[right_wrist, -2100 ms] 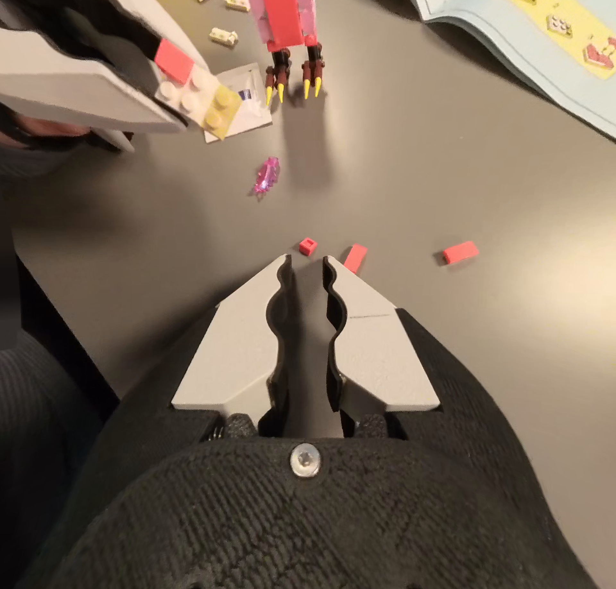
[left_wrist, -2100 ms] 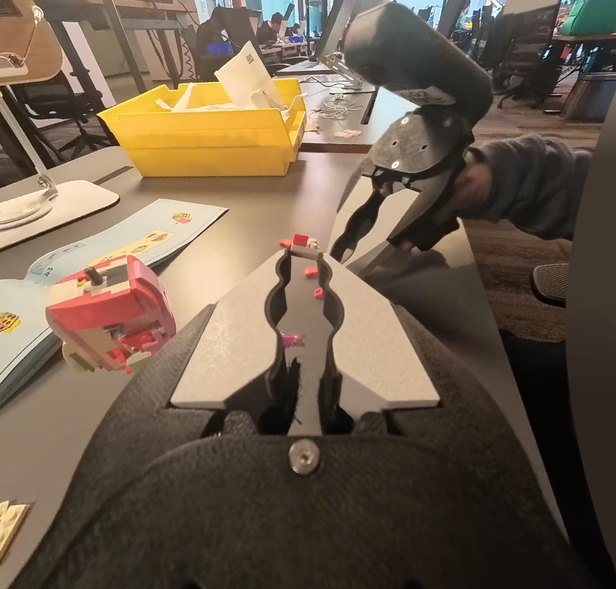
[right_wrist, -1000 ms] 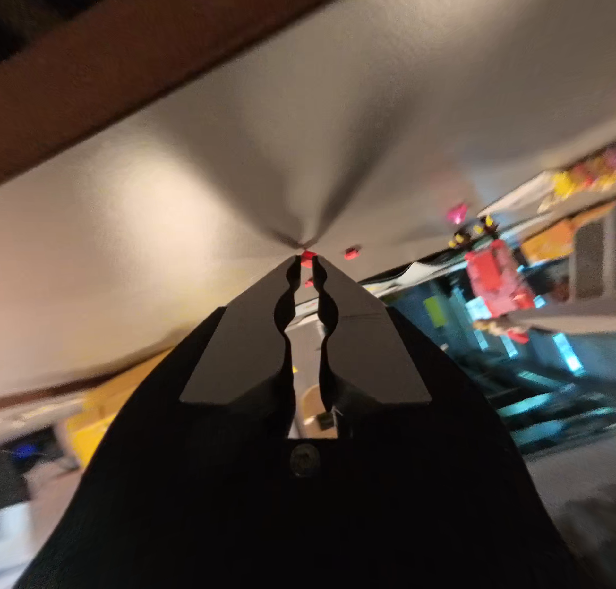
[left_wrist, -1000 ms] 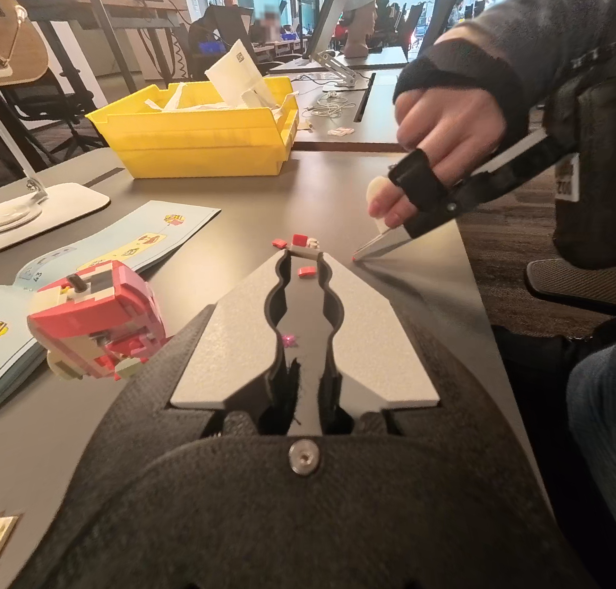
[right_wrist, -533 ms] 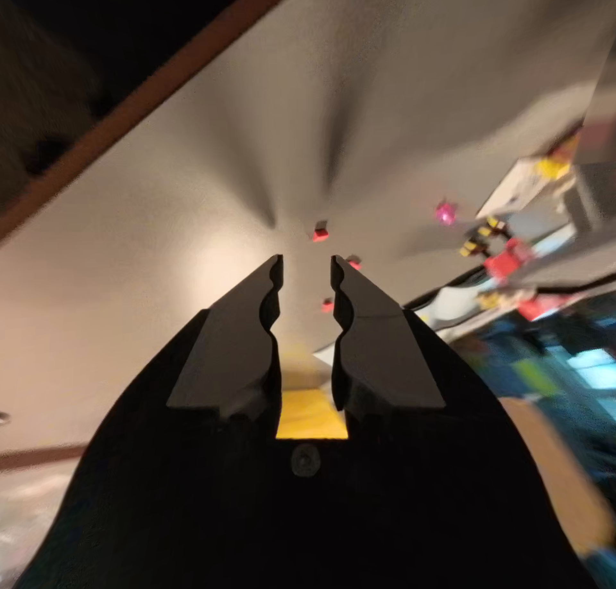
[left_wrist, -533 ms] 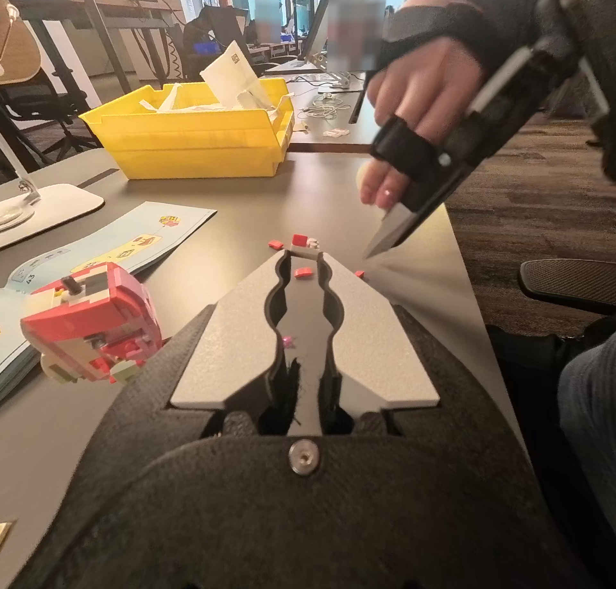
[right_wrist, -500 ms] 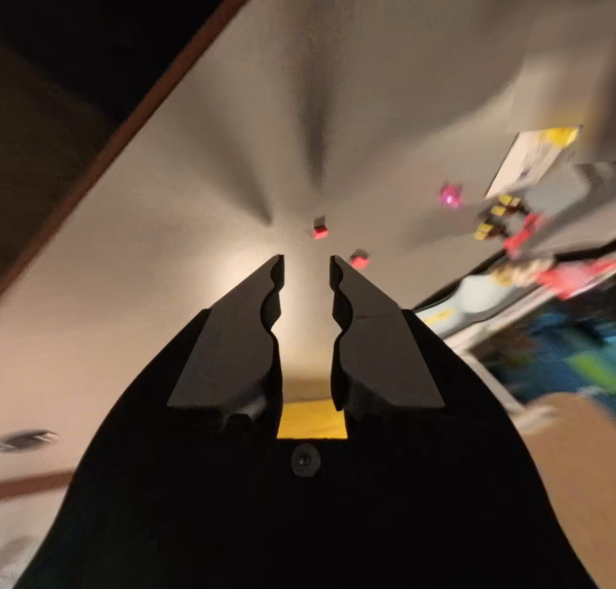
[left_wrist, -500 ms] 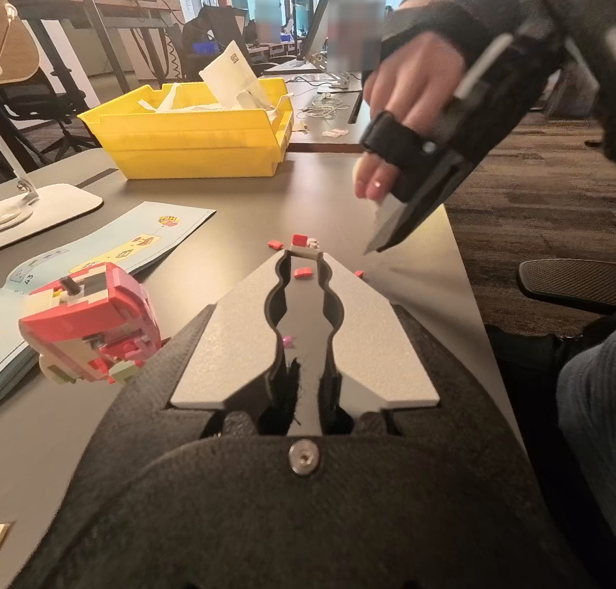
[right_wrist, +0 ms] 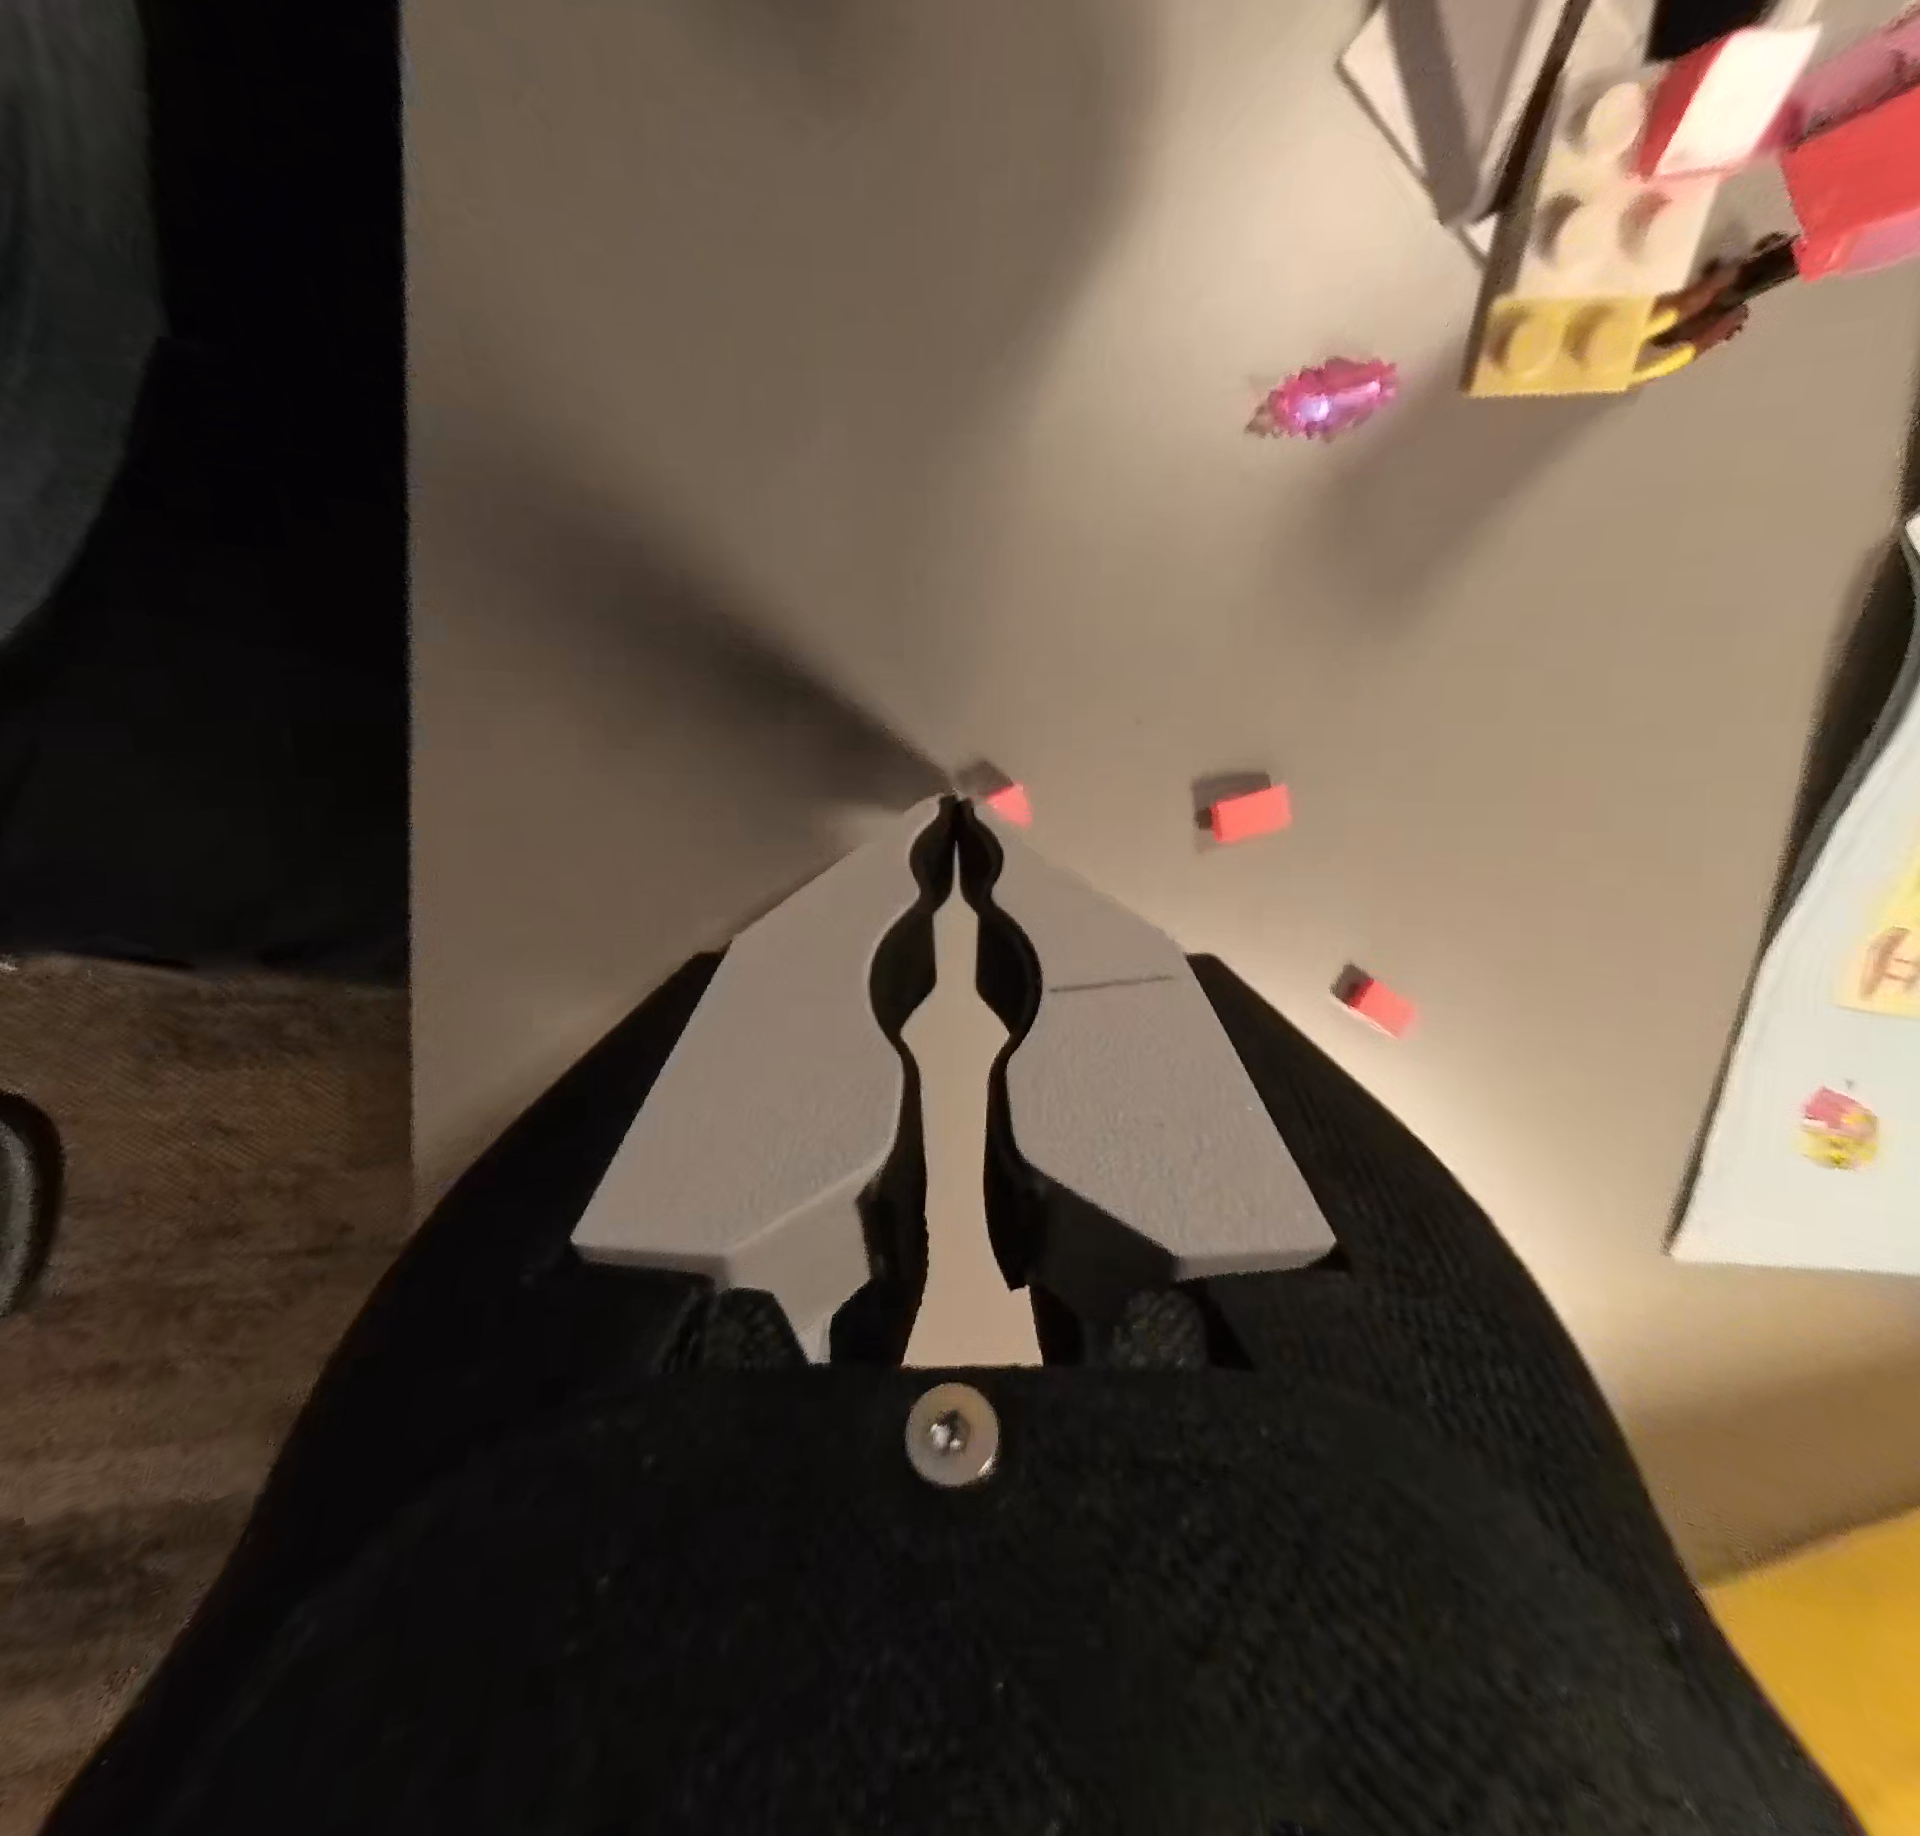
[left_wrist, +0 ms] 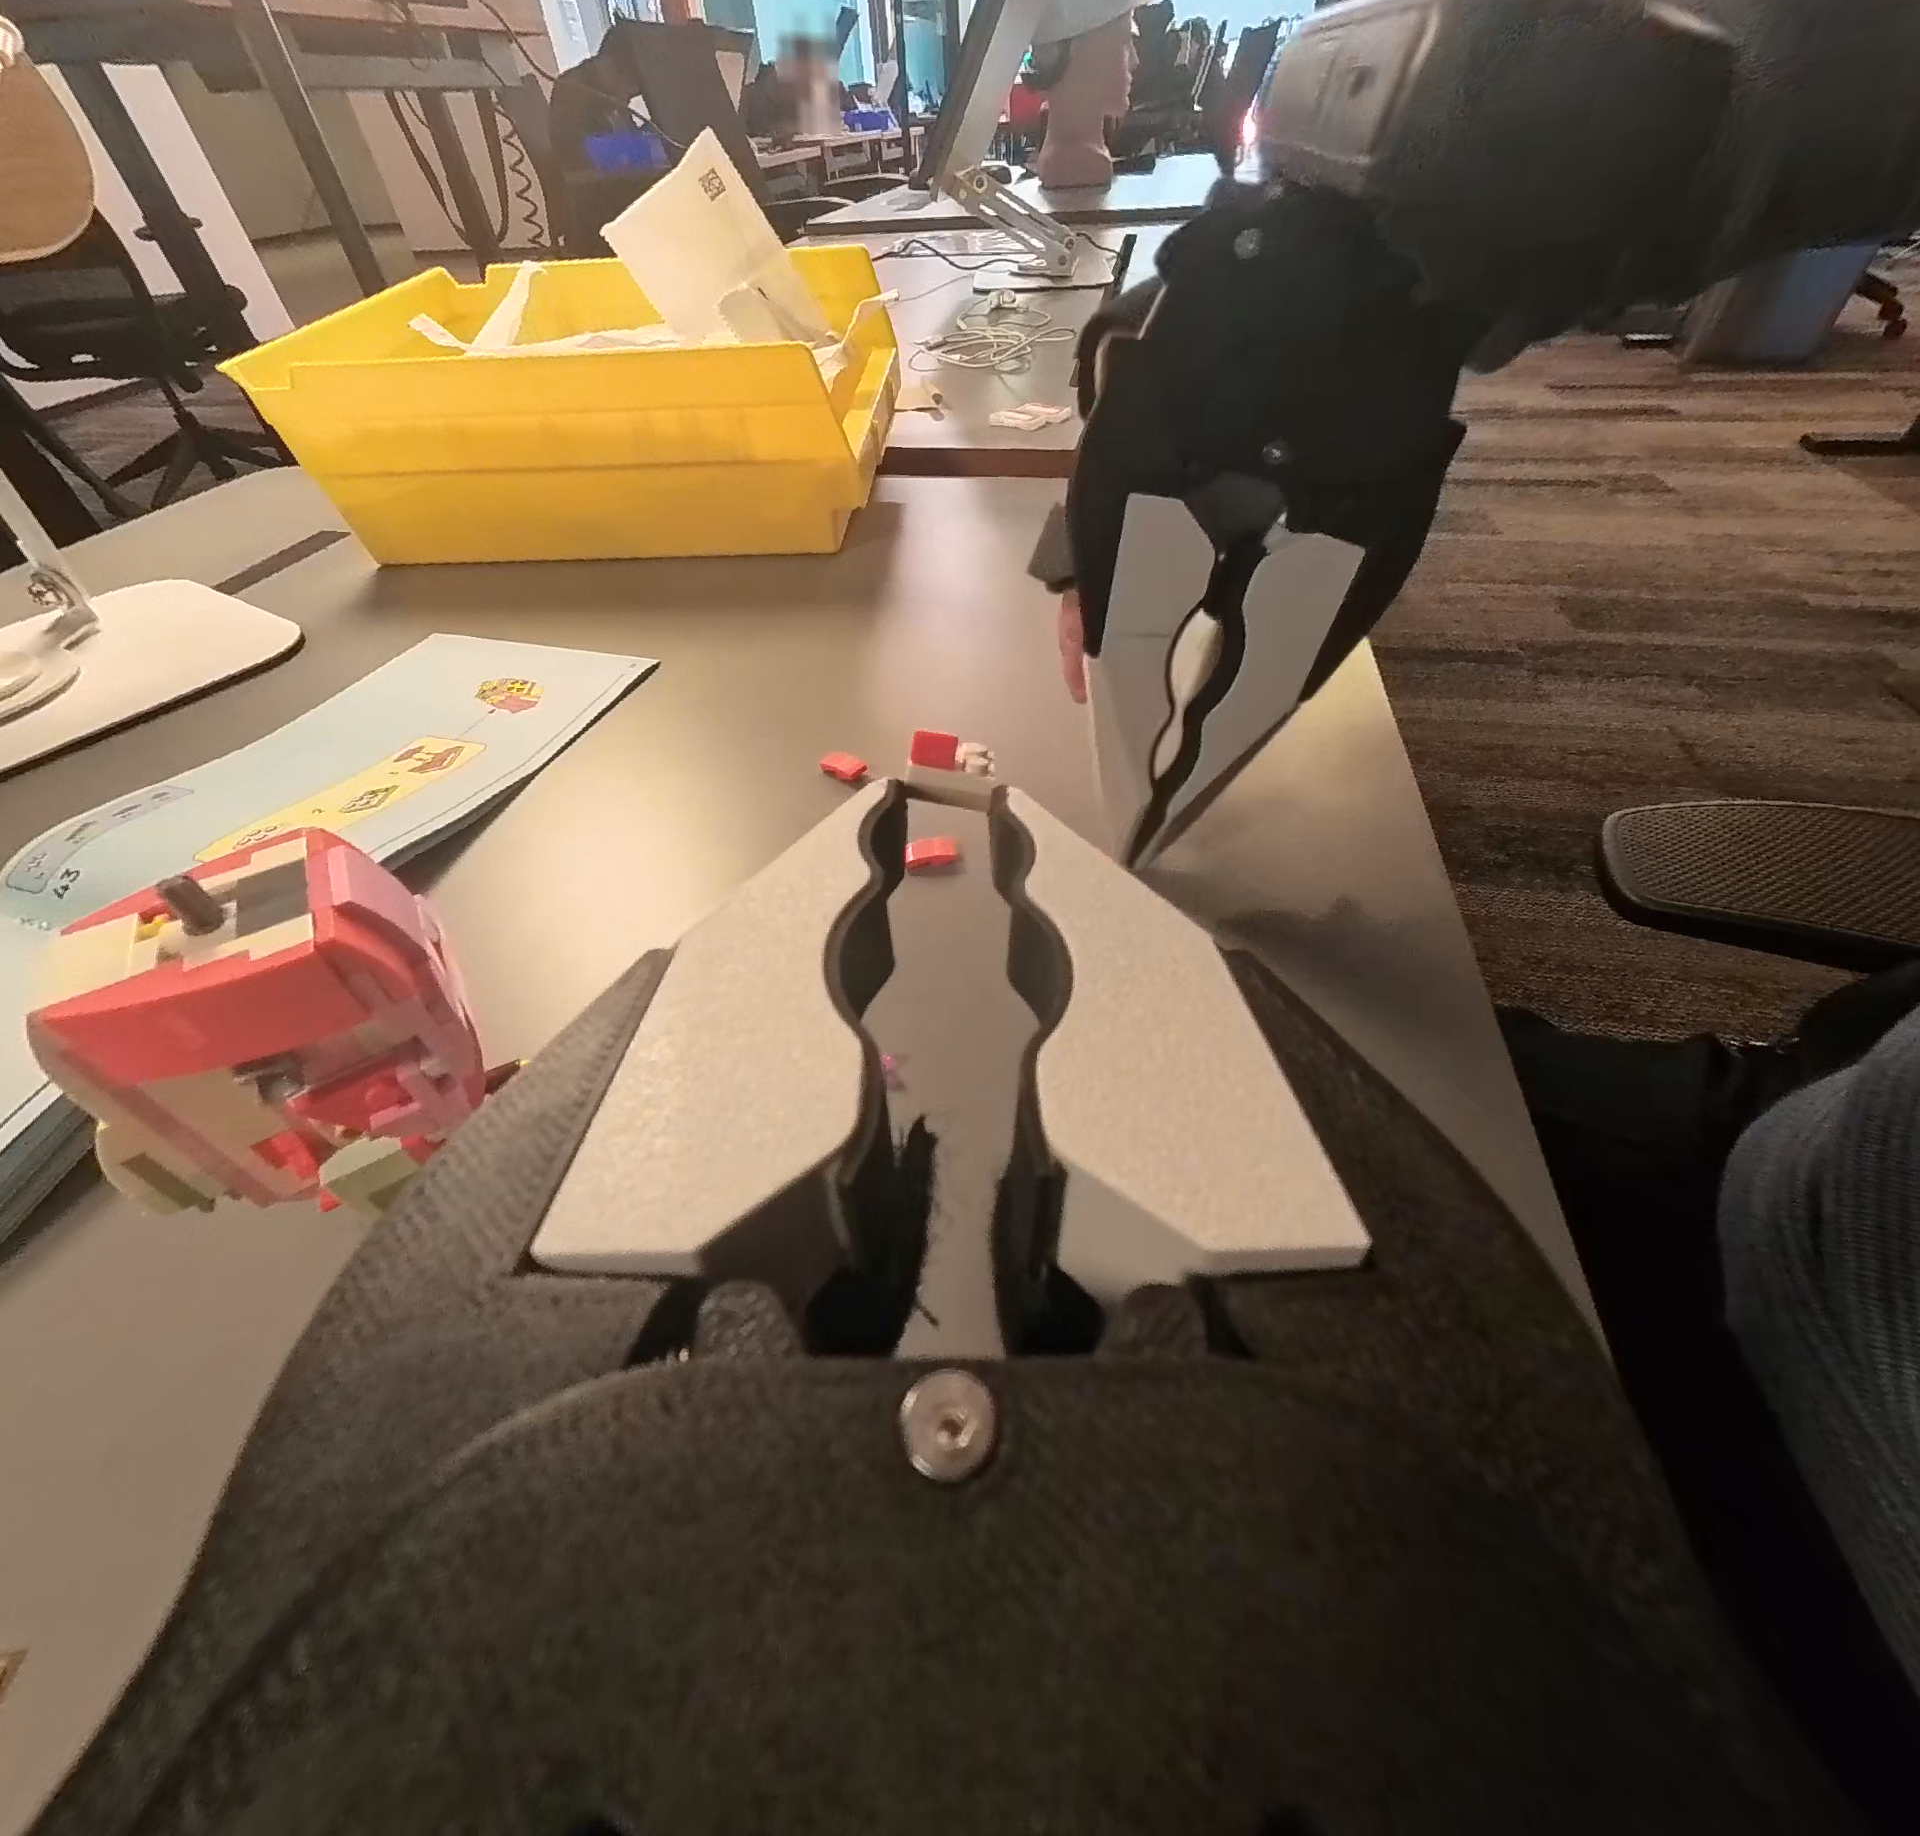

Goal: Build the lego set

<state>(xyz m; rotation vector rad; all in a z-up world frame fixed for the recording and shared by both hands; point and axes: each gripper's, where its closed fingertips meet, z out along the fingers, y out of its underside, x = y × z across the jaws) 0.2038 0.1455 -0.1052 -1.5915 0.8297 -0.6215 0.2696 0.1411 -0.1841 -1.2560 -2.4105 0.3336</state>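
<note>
Fingertips of the right hand-held gripper [right_wrist: 951,802] are pressing together emptily beside a tiny red plastic brick [right_wrist: 1008,804] on the counter [right_wrist: 727,384]; the left hand-held gripper [left_wrist: 945,794] is clamping a small white-and-red brick plate [left_wrist: 948,763], likely for assembly.

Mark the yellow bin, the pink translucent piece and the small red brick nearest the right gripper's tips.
yellow bin [left_wrist: 582,498]: left wrist view, front wall.
pink translucent piece [right_wrist: 1322,400]: right wrist view, its middle.
small red brick [right_wrist: 1008,803]: right wrist view, top face, beside the closed fingertips.
</note>
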